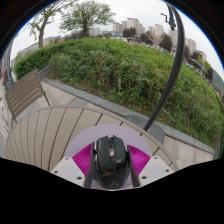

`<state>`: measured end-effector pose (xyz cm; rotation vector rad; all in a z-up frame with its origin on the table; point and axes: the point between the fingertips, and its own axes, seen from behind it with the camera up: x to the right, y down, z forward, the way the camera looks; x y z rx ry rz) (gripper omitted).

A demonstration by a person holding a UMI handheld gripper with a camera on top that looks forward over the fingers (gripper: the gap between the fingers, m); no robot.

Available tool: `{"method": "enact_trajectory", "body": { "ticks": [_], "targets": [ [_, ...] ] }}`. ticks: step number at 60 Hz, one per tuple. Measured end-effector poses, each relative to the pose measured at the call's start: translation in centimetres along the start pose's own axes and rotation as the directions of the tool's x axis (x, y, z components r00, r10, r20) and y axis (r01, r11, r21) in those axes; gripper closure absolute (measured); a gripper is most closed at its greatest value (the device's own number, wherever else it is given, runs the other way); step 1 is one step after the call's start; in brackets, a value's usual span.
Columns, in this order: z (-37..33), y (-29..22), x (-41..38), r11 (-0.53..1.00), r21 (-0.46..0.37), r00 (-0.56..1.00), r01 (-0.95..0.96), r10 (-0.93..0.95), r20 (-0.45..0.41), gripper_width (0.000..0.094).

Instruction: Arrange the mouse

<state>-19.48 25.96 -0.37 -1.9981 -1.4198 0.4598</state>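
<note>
A black computer mouse point(111, 157) with several buttons sits between my gripper's point(111, 162) two fingers, its nose pointing ahead. The magenta pads point(84, 158) press against both of its sides, so the gripper is shut on it. The mouse is held up in the air, above a pale round surface point(110, 132) that shows just beyond it. Its black cable point(178, 60) rises from the front and curves up and away to the right.
Below and ahead lies a wooden slatted deck point(50, 125) with a low ledge point(95, 98). Beyond it a large green hedge point(120, 65) fills the middle ground, with trees point(85, 15) and buildings point(150, 30) behind.
</note>
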Motion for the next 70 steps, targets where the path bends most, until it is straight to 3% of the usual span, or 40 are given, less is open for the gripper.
{"method": "enact_trajectory", "body": {
  "ticks": [4,8,13,23,31,40,55,70],
  "targets": [
    [1.1,1.5,-0.2,1.000,-0.026,1.000,0.005,-0.004,0.026,0.0306],
    [0.6,1.0,0.4,1.000,-0.002,1.000,0.015,-0.015,0.021,0.0245],
    [-0.8,0.4,0.7,1.000,-0.013,1.000,0.021,-0.021,-0.006,0.0066],
    [-11.1,-3.5,0.8,1.000,0.017,1.000,0.008,-0.009,0.026,0.0082],
    [-23.6,-0.5,0.7,0.999,0.047,0.998,-0.003,0.000,0.062,0.0082],
    [-33.0,5.2,0.5,0.999,0.033,0.997,0.000,-0.003,0.074,0.0084],
    [-38.2,11.1,-1.4,0.999,0.014,0.997,0.030,-0.031,0.075,0.0085],
    [-38.6,13.2,-4.2,0.997,-0.007,0.992,0.072,-0.071,0.100,0.0084]
  ]
}}
